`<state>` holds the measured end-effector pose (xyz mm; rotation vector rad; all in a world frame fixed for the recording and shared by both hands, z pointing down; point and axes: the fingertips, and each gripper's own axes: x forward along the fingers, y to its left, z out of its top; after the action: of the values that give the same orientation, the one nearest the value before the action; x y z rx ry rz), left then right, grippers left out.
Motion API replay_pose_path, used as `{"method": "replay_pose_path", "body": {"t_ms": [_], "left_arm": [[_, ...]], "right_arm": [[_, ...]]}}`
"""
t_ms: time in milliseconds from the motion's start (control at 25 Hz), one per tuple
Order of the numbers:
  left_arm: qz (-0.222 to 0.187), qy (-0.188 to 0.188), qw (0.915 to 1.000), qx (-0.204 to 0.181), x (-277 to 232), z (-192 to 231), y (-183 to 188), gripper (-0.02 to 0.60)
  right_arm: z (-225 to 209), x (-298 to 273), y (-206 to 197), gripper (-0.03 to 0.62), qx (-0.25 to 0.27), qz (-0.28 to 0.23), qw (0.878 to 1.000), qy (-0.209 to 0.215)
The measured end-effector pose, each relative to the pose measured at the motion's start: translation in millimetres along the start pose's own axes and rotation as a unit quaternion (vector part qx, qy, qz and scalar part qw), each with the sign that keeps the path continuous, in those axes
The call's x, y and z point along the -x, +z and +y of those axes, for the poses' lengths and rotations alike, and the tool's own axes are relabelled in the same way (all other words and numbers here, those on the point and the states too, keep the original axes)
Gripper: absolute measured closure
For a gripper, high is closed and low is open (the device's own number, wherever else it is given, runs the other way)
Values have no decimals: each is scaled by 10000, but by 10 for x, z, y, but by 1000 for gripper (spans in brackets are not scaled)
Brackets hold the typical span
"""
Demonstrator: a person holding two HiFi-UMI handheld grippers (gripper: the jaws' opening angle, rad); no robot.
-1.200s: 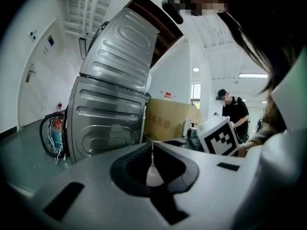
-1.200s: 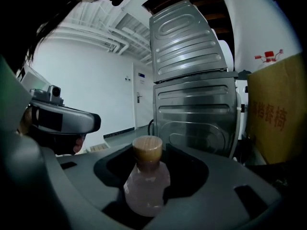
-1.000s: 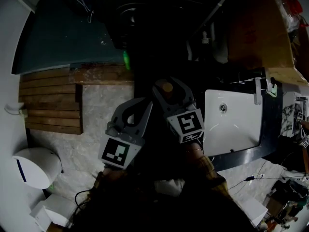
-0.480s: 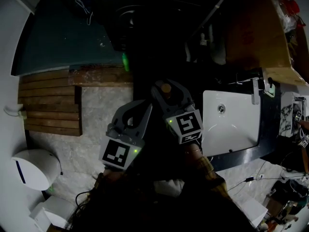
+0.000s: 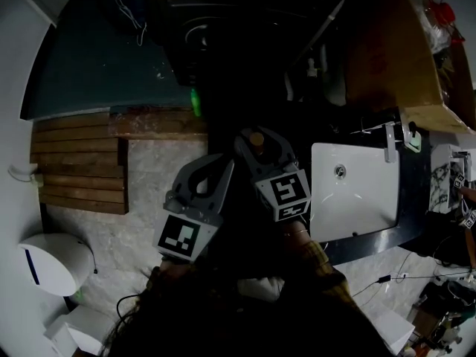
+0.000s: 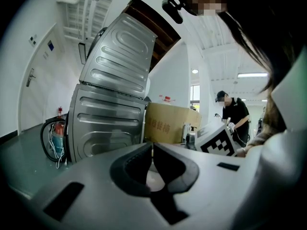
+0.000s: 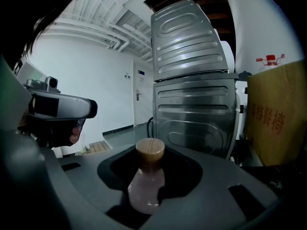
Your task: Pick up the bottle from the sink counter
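Bottle (image 7: 145, 183) stands within right tool (image 7: 152, 153), jaws just closing, apparently gripping.

Straight beyond left fingers (image 6: 129, 169): two stacked ribbed silver metal casings (image 6: 112, 119), upper one tilted. Brown cardboard box (image 6: 168, 123) just right of them. White walls, white piped ceiling (image 7: 96, 28), lit ceiling panel (image 6: 252, 74). Down left of fingers, dim: brown wooden slat decking (image 5: 74, 166), pale, possibly marble, floor (image 5: 149, 177).

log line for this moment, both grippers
left hand-held gripper: shut, empty | right hand-held gripper: jaws just been closing, shut on wooden-capped bottle
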<state>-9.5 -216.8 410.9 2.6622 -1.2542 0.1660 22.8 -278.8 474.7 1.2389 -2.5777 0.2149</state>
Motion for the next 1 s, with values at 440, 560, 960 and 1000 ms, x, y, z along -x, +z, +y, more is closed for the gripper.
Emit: {"method": "replay_pose_path", "body": {"t_ms": [440, 560, 960, 1000], "left_arm": [[-248, 63, 9996, -156, 123, -66, 247, 557], [-331, 76, 9992, -208, 175, -120, 327, 557], [-643, 131, 9969, -428, 365, -288, 658, 557], [-666, 150, 9967, -447, 390, -294, 683, 557]], "right_arm": [[78, 188, 279, 462, 26, -218, 9998, 21], [103, 306, 438, 462, 108, -360, 9993, -4], [326, 759, 1026, 462, 353, -856, 9956, 120], [361, 804, 1086, 462, 402, -900, 9950, 147]]}}
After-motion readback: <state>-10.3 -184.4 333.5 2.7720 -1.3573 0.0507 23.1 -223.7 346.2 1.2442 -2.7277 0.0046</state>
